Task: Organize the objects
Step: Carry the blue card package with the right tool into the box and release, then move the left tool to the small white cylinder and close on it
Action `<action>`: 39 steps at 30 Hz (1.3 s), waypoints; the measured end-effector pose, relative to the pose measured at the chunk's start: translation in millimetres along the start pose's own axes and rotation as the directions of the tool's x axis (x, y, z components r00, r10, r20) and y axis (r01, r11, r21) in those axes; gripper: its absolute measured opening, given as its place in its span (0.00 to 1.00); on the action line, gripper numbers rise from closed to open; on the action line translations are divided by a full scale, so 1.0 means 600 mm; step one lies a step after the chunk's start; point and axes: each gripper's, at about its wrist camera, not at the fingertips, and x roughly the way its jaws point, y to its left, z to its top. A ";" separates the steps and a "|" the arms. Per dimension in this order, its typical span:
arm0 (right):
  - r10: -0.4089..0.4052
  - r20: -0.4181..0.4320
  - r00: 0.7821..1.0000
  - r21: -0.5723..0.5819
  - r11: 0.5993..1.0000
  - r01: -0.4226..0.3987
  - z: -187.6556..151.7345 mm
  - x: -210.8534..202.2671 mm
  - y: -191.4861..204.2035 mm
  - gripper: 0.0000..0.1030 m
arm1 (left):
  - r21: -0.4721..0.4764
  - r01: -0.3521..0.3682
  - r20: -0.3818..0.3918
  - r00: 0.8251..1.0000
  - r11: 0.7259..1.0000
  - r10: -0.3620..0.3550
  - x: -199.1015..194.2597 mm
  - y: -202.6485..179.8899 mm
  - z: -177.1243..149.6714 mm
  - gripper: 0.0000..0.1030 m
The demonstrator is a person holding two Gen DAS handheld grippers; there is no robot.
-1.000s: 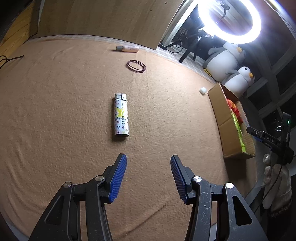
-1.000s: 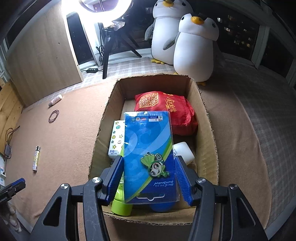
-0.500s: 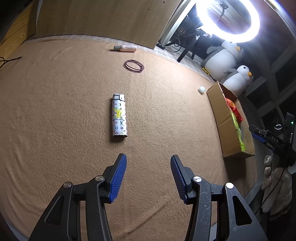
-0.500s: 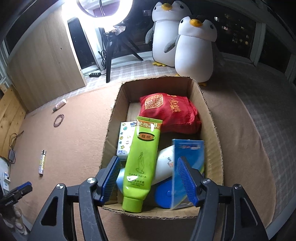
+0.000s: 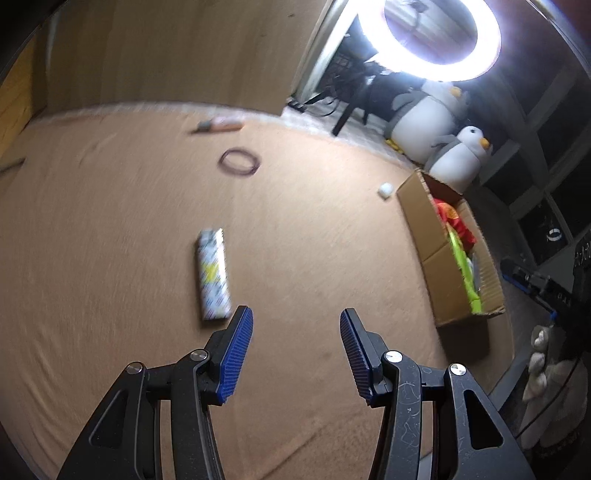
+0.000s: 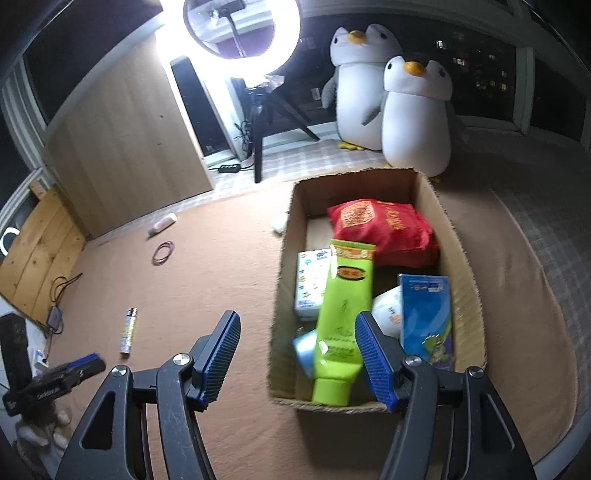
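Note:
A patterned white lighter (image 5: 213,274) lies on the tan carpet, just ahead and left of my open, empty left gripper (image 5: 296,356); it also shows in the right wrist view (image 6: 128,331). A cardboard box (image 6: 286,236) holds a blue card pack (image 6: 426,319), a green tube (image 6: 341,325), a red bag (image 6: 384,230) and a small carton (image 6: 310,284). My right gripper (image 6: 301,360) is open and empty, over the box's near left wall. The box shows at the right of the left wrist view (image 5: 424,236).
A purple rubber band loop (image 5: 239,161) and a small pink tube (image 5: 219,125) lie farther back on the carpet. A white cap (image 5: 385,190) lies by the box. Two plush penguins (image 6: 391,103), a ring light (image 6: 240,29) and a wooden board (image 6: 122,147) stand behind.
My right gripper opened and dropped the blue card pack into the box, then drew back to the left. My left gripper has moved closer to the lighter.

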 end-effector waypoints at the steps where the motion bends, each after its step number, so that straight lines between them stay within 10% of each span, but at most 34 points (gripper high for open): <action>1: 0.002 0.000 1.000 0.001 1.000 -0.002 -0.001 -0.002 0.001 0.59 | 0.019 -0.003 0.010 1.000 1.000 0.003 0.000 -0.010 0.010 0.51; 21: -0.031 -0.040 0.999 0.124 0.992 0.035 -0.051 -0.072 -0.097 0.59 | 0.338 0.019 -0.027 1.000 0.941 -0.011 0.244 -0.233 0.220 0.44; 39: -0.098 -0.083 0.992 0.272 0.955 0.117 -0.081 -0.073 -0.226 0.59 | 0.464 0.068 -0.105 0.994 0.883 -0.021 0.408 -0.283 0.268 0.44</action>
